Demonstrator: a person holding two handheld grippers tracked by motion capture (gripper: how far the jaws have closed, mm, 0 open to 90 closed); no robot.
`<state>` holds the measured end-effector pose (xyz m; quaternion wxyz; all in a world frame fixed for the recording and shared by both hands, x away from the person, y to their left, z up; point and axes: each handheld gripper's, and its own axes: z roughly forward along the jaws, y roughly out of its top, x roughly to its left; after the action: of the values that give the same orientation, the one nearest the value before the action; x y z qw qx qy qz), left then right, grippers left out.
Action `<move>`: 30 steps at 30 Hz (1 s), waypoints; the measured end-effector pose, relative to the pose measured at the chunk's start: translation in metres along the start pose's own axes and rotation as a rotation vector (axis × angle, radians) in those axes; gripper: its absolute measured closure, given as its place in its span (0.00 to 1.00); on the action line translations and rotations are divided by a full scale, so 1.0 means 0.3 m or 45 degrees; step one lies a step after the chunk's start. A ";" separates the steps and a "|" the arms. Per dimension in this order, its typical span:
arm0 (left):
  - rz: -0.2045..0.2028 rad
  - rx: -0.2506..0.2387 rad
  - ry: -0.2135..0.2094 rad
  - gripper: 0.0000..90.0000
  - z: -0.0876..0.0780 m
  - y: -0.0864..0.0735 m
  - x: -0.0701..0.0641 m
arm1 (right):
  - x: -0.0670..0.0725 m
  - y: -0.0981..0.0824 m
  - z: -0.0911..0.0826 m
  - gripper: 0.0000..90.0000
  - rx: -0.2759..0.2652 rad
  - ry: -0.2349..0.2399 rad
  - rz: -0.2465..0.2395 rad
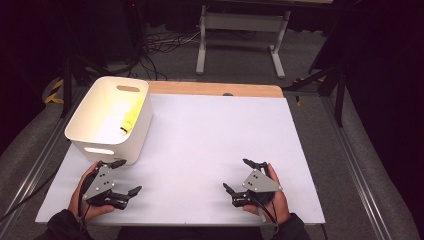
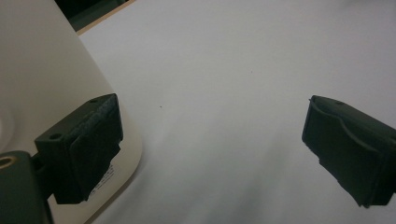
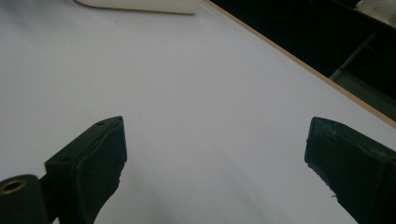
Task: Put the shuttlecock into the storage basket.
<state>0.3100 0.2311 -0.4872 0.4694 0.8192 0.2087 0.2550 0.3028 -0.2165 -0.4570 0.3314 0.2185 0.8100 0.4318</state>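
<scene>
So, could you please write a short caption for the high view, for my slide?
Two open grippers, left gripper and right gripper, rest on a white table near a white bin.

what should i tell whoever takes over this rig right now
Left gripper: open, holding nothing, low over the table right beside the near corner of the white bin.
Right gripper: open, holding nothing, over the bare white table at the near right.
The yellow item lies inside the bin against its right wall.
Done, judging by this: the item is binned. Left: nothing else lies on the table top; what comes next cannot be told.
</scene>
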 end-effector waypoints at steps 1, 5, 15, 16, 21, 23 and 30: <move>0.004 0.001 0.002 0.06 -0.001 -0.001 0.002 | 0.000 0.000 -0.001 0.07 -0.003 0.001 0.002; 0.003 -0.010 -0.005 0.06 -0.001 0.004 0.001 | -0.005 0.001 -0.005 0.07 -0.011 -0.008 0.007; 0.012 -0.015 -0.030 0.07 0.000 0.002 -0.003 | -0.002 0.002 -0.005 0.07 -0.003 -0.014 0.004; 0.020 -0.012 -0.029 0.07 -0.003 0.003 -0.005 | -0.003 0.003 -0.006 0.07 -0.006 -0.015 0.011; 0.018 -0.024 -0.038 0.07 -0.005 0.004 -0.009 | 0.003 0.006 -0.003 0.07 0.002 -0.018 0.007; 0.017 -0.023 -0.038 0.07 -0.004 0.004 -0.006 | 0.006 0.006 -0.001 0.07 0.006 -0.013 -0.002; 0.012 -0.023 -0.044 0.07 0.001 0.002 -0.007 | 0.002 0.002 0.001 0.07 0.017 -0.017 0.002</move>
<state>0.3085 0.2293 -0.4871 0.4789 0.8202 0.1945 0.2450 0.3026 -0.2156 -0.4568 0.3351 0.2243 0.8103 0.4252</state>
